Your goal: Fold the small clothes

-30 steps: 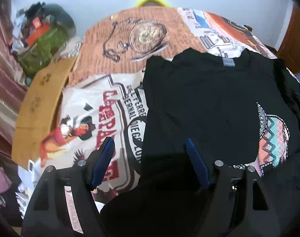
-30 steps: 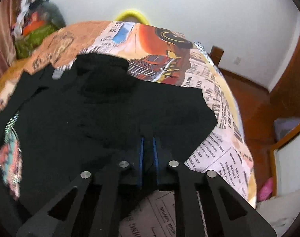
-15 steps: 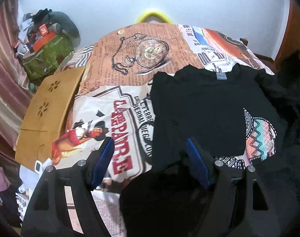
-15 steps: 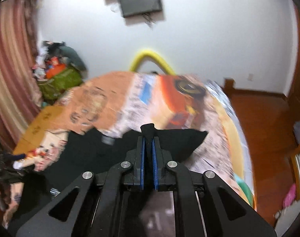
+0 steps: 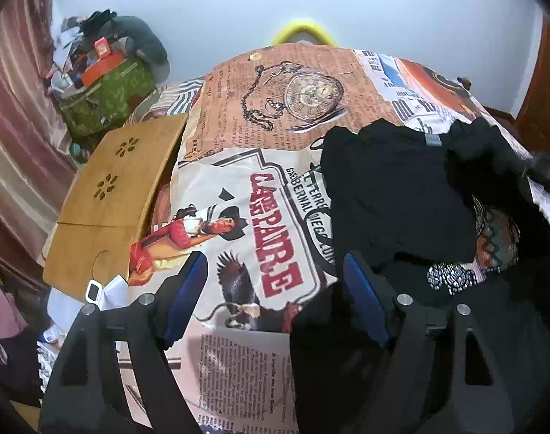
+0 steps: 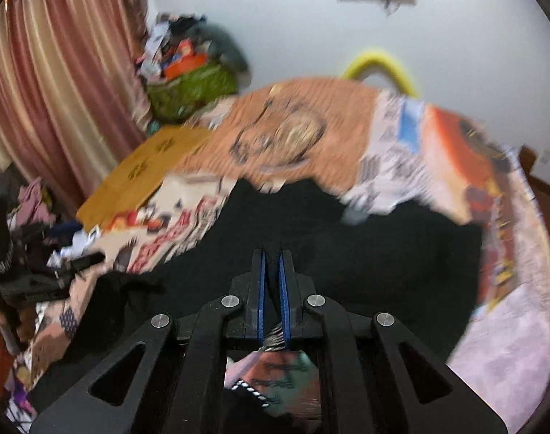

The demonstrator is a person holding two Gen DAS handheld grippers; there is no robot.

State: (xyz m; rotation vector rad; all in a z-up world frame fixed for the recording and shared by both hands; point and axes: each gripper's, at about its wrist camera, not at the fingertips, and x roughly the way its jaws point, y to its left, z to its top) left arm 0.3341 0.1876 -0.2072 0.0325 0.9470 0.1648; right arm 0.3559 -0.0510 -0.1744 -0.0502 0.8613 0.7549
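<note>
Swung leftward since half a second ago, the right gripper carries a fold of the one black T-shirt across the garment; its blue pads stand almost together, clamped on cloth with the printed side showing beneath. Motion blur smears the right wrist view, so the bedspread reads poorly there. One left gripper gapes wide over the bedspread, its right finger beside the shirt's near hem. One wooden board lies left.
</note>
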